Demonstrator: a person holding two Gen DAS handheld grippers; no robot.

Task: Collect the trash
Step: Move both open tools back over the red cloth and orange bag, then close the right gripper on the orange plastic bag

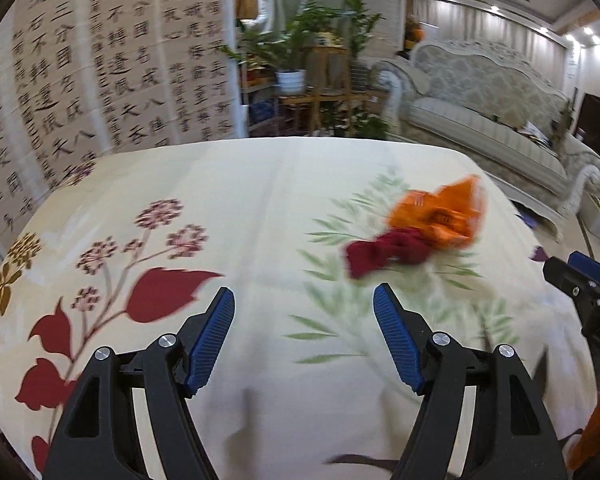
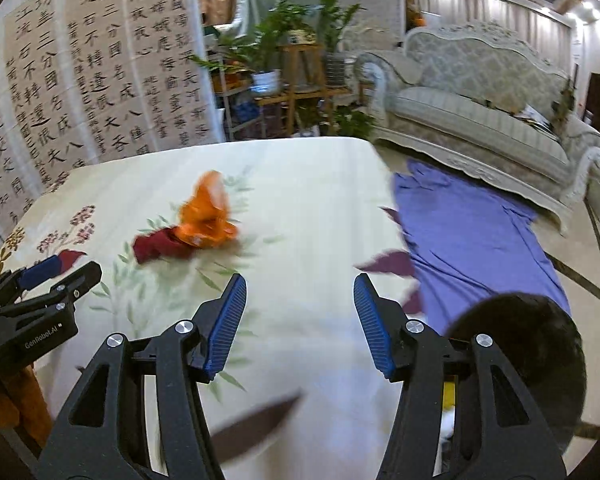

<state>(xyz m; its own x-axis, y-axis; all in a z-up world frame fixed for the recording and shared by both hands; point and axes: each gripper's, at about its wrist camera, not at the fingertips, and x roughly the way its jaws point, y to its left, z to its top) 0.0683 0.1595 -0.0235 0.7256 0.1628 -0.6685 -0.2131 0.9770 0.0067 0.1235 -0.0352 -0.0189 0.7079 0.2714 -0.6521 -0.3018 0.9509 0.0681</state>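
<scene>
1. Left wrist view: the left gripper (image 1: 304, 300) fills the bottom of the frame, its blue-padded fingers (image 1: 214, 336) spread wide with only tablecloth between them; it grasps nothing.
2. Under it lies the floral tablecloth (image 1: 260, 208), cream with red flowers at lower left and pale green leaves at centre right.
3. The trash sits right of centre, above the right finger's tip and apart from it: an orange wrapper (image 1: 440, 212) touching a dark red wrapper (image 1: 384, 254) on its lower left. Both are motion-blurred.
4. The right gripper (image 1: 580, 280) enters at the right edge; from here I cannot tell how its fingers stand.
5. A calligraphy screen (image 1: 80, 80) fills the upper left, potted plants (image 1: 296, 52) stand at top centre, and a pale sofa (image 1: 480, 92) is at upper right.
6. Right wrist view: the right gripper (image 2: 300, 292) occupies the bottom centre, its jaws opening, with nothing between them but cloth.
7. A round black object (image 2: 540, 360), blurred, sits at lower right just behind the right finger.
8. The orange wrapper (image 2: 208, 216) and dark red wrapper (image 2: 160, 246) lie left of centre, above the left finger and clear of it.
9. The left gripper (image 2: 60, 276) shows at the left edge.
10. A purple cloth (image 2: 468, 232) spreads on the floor right of the table, before the sofa (image 2: 480, 100).
</scene>
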